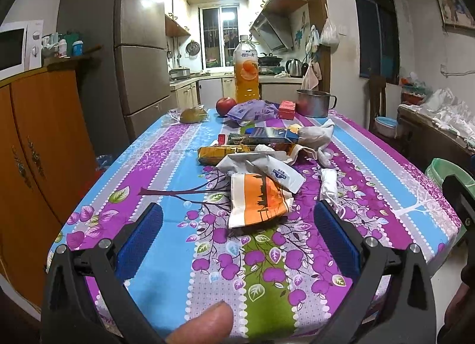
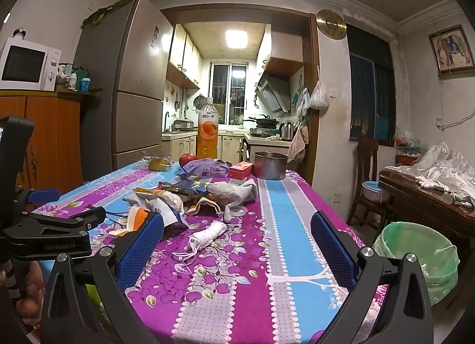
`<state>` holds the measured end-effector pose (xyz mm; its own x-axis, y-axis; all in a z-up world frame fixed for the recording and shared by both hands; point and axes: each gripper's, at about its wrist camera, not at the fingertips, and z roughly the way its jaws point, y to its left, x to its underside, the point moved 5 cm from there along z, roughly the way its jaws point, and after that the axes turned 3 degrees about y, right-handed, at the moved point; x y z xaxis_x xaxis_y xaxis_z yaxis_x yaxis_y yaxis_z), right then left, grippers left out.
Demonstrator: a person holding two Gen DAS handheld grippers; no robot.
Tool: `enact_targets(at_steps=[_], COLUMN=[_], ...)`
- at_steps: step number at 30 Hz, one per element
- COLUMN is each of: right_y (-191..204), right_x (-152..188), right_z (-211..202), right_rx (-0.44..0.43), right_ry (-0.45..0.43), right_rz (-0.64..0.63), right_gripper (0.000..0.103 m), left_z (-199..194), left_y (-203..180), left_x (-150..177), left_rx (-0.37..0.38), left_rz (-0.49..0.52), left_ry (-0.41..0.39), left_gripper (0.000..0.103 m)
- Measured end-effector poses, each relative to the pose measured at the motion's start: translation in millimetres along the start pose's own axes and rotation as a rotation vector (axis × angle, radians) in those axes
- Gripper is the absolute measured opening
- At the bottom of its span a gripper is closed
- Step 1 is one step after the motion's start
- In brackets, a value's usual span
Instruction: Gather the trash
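Note:
A heap of trash lies mid-table on the flowered tablecloth point(image 1: 166, 243). Nearest is an orange-and-white wrapper point(image 1: 256, 200), then a white wrapper point(image 1: 267, 170), a yellow packet point(image 1: 221, 154) and a dark blue box point(image 1: 273, 135). A crumpled white face mask point(image 2: 207, 235) lies apart toward the near side. My left gripper point(image 1: 239, 214) stands open just short of the orange-and-white wrapper, nothing between its blue pads. My right gripper point(image 2: 237, 225) is open too, above the table's near edge with the mask ahead. A bin with a green liner point(image 2: 415, 255) stands on the floor to the right.
At the table's far end stand an orange drink bottle point(image 1: 245, 72), a red apple point(image 1: 225, 105), a bagged bun point(image 1: 193, 114), a red box point(image 1: 287, 109) and a steel pot point(image 1: 314, 102). An orange cabinet point(image 1: 38, 142) lies left, a fridge point(image 1: 142, 47) behind, a side table with white cloth point(image 2: 439, 183) right.

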<state>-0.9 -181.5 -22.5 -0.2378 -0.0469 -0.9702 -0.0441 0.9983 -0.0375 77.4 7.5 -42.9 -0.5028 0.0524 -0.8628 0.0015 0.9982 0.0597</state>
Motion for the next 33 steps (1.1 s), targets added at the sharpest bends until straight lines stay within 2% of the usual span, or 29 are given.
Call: enact_targets(at_steps=[33], right_y=[-0.4], right_x=[0.4], right_z=[8.3], right_rx=[0.000], right_ry=[0.011], right_rz=[-0.003], right_gripper=[0.099], left_z=[10.7], left_y=[1.3], left_x=[-2.0], left_rx=[-0.003], left_rz=[-0.003], left_ry=[0.006], left_gripper=[0.098])
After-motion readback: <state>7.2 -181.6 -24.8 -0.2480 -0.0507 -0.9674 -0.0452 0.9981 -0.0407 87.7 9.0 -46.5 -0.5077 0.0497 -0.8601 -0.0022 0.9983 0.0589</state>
